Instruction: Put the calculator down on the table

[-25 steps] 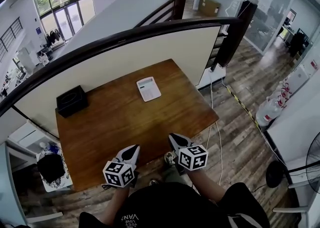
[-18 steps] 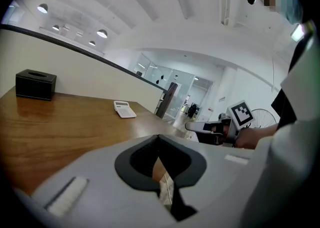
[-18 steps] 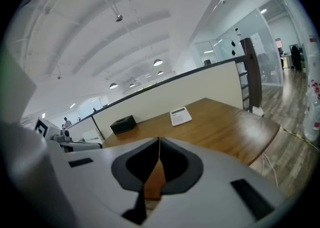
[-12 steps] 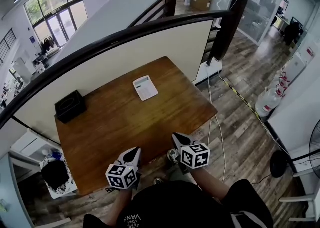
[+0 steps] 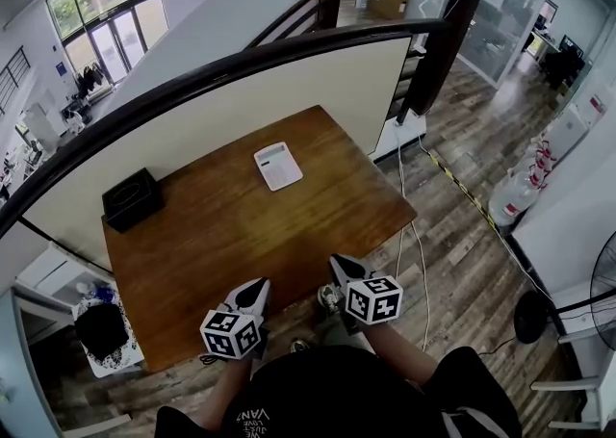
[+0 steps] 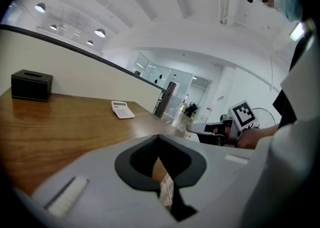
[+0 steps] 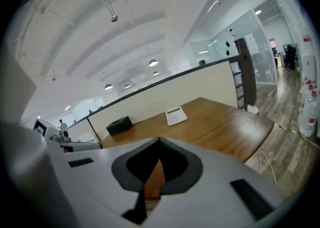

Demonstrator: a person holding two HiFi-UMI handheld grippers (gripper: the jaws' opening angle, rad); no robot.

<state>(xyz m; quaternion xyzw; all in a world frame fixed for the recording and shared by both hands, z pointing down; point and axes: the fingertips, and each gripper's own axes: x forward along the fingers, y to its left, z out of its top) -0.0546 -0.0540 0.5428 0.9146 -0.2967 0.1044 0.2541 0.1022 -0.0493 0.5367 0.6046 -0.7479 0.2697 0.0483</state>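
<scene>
A white calculator lies flat on the far part of the brown wooden table, also visible in the left gripper view and in the right gripper view. Both grippers hang at the table's near edge, far from the calculator. My left gripper is shut and holds nothing; its jaws meet at a point. My right gripper is shut and empty too, its tips closed.
A black tissue box stands at the table's far left corner. A white partition with a dark rail runs behind the table. Cables trail over the wooden floor to the right; water bottles stand further right.
The head view has shifted slightly. Both grippers stay at the near edge of the table, and the calculator has not moved.
</scene>
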